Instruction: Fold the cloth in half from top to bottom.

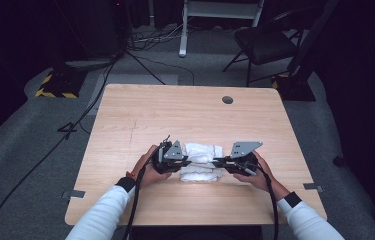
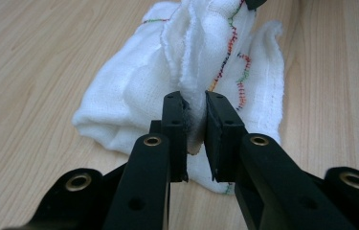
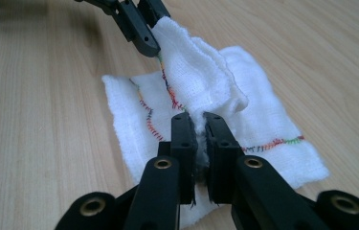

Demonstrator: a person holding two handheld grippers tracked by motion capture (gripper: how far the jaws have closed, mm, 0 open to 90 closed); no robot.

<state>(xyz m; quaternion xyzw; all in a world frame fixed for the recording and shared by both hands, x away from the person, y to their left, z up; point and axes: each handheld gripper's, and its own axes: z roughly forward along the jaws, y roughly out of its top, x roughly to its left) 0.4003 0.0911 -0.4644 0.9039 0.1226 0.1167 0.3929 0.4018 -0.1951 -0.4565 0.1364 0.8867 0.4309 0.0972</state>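
Cloth (image 1: pixel 202 161), white with coloured stitching, sits low-centre of the high view on the table (image 1: pixel 140 115). I have my left gripper (image 2: pixel 196 127) and right gripper (image 3: pixel 200 139) each pinched on its raised fold; mid-fold, I judge. Next calls for carrying both ends over together.

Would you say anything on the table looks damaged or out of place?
Nothing stands out. The white cloth is bunched only because the left tool and right tool each pinch a fold; no tears show.
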